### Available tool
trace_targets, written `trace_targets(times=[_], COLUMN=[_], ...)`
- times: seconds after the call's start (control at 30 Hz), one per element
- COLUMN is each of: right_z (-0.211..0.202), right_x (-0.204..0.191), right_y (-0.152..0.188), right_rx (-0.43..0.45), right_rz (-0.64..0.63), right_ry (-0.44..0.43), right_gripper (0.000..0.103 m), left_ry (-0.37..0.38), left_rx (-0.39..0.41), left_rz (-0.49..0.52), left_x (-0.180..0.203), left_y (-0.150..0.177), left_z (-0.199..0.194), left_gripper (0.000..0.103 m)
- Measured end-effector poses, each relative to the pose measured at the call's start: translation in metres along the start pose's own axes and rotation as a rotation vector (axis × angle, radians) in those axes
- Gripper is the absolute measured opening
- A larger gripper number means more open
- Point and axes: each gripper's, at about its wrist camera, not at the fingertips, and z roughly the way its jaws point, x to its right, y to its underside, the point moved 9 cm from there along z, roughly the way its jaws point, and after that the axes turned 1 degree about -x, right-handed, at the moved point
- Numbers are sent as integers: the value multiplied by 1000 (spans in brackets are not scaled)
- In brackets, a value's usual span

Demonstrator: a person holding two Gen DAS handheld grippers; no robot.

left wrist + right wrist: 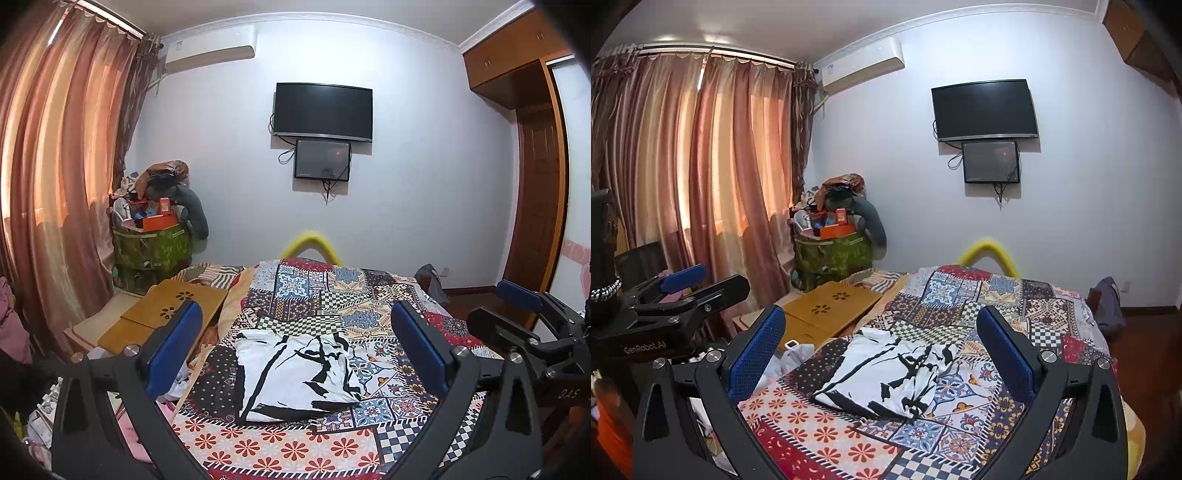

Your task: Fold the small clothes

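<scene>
We hold both grippers above the near end of the patchwork bedspread (325,295), and neither touches anything. The left gripper (295,347) has its blue-padded jaws spread wide with nothing between them; the right gripper (882,350) stands the same way, jaws wide apart and empty. In the left wrist view we see the right gripper at the far right edge, above the bedspread's right side; in the right wrist view the left gripper appears at the far left, off the bedspread's left edge.

The white garment with black markings (295,373) lies on the bedspread, near its front and roughly midway across, framed between each gripper's fingers in both views. It looks partly folded and still rumpled, with a thick rounded edge facing us and creases across its top. Its far edge lies just in front of a checkered patch of the bedspread.

Off the bedspread's left side we see a wooden lap tray (166,314) with flower-shaped cutouts, resting partly on the bedspread's left edge. Beyond the tray, a green bag (834,254) heaped with odds and ends stands in the corner beside the pink curtains (701,166). Behind the bedspread's far end a yellow curved rail (312,245) rises, and on the wall above it hang a dark television (323,110) and a smaller screen (322,159) just below it.
</scene>
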Motion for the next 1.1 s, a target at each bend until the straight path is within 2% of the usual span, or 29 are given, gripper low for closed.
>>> trace_targets(times=[1.1], right_z=[3], right_x=[1], right_y=[3], right_rx=[-3], right_rz=[10], right_ry=[6], right_gripper=[103], left_ry=[59], left_rx=[-18], left_rz=[16], left_x=[2], left_y=[4], left_z=[3], left_gripper=[103])
